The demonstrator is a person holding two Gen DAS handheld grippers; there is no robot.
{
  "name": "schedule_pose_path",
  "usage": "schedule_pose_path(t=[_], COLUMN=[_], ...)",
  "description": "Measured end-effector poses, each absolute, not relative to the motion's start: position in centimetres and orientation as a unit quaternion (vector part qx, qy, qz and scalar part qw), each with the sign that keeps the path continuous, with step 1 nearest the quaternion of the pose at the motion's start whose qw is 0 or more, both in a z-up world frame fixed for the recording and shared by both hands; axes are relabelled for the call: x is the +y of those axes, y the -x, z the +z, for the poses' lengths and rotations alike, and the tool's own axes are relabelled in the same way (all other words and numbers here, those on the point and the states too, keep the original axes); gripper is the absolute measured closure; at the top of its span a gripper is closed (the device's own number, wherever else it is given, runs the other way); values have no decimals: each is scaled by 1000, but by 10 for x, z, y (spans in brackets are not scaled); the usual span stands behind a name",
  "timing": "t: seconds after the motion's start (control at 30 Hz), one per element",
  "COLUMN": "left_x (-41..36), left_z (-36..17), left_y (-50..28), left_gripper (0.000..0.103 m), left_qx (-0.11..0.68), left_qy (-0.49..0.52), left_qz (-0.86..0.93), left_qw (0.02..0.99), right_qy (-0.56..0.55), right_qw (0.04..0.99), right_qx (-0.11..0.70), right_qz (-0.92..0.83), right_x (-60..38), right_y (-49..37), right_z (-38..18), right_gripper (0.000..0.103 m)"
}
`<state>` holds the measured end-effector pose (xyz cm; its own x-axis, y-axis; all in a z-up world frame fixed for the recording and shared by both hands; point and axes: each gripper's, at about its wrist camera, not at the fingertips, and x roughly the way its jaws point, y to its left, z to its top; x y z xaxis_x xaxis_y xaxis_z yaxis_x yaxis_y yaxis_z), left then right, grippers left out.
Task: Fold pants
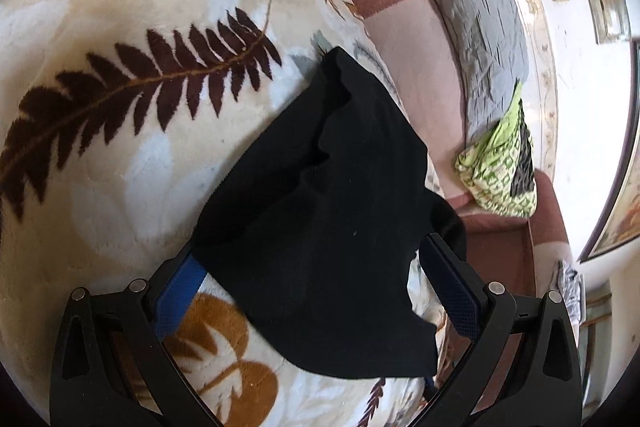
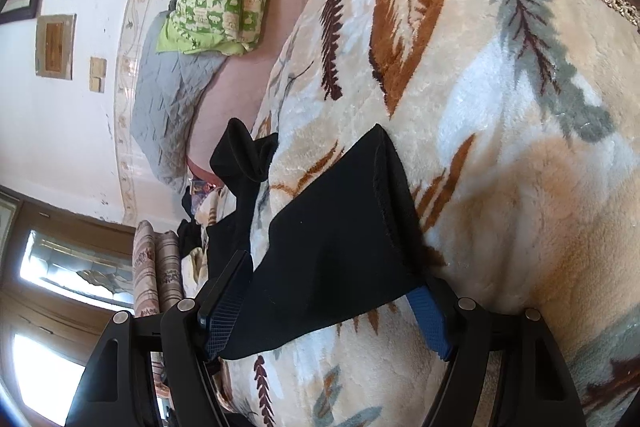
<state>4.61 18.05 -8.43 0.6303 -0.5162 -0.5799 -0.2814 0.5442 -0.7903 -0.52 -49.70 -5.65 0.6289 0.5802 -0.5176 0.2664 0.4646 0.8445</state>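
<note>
Leaf-print blanket (image 1: 120, 155) covers bed; black pants (image 1: 320, 247) lie on it. Left gripper (image 1: 310, 263) spread wide, cloth between fingers, unpinched. Right gripper (image 2: 326, 311) likewise wide astride pants. Step: taking hold. Next: close both, then lift and fold.

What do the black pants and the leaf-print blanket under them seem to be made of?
Black pants: soft matte knit, probably cotton or a blend; they drape limply and show a stitched hem, no sheen. Leaf-print blanket: thick plush fleece, likely synthetic; its fuzzy pile looks brushed and slightly glossy in the light.
</note>
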Motion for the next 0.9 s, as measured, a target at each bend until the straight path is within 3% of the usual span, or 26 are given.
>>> schedule_pose_path(t=[0.2, 0.27, 0.33, 0.37, 0.57, 0.7, 0.77, 0.9], left_x=[173, 173, 170, 170, 150, 134, 132, 136], left_z=[-81, -80, -83, -86, -72, -64, -66, -68], left_y=[-47, -45, -46, -46, -45, -47, -48, -46], left_gripper=[2, 25, 72, 76, 88, 88, 88, 92], left_qx=[431, 441, 464, 470, 466, 467, 469, 468], left_qy=[438, 416, 390, 388, 320, 251, 241, 248], left_qz=[-80, -59, -35, -34, -32, -20, -15, -12], left_qw=[785, 793, 795, 792, 824, 848, 850, 848], right_qy=[-511, -510, -512, -514, -527, -529, -522, -504], right_qw=[745, 745, 744, 743, 736, 732, 731, 736], right_qx=[417, 418, 416, 415, 410, 419, 431, 448], right_qz=[102, 103, 103, 104, 111, 92, 78, 60], right_x=[-498, -498, -498, -499, -503, -509, -511, -511], right_y=[6, 6, 6, 7, 8, 12, 12, 13], right_z=[-56, -56, -56, -56, -55, -59, -61, -61], right_gripper=[29, 29, 29, 29, 32, 52, 67, 75])
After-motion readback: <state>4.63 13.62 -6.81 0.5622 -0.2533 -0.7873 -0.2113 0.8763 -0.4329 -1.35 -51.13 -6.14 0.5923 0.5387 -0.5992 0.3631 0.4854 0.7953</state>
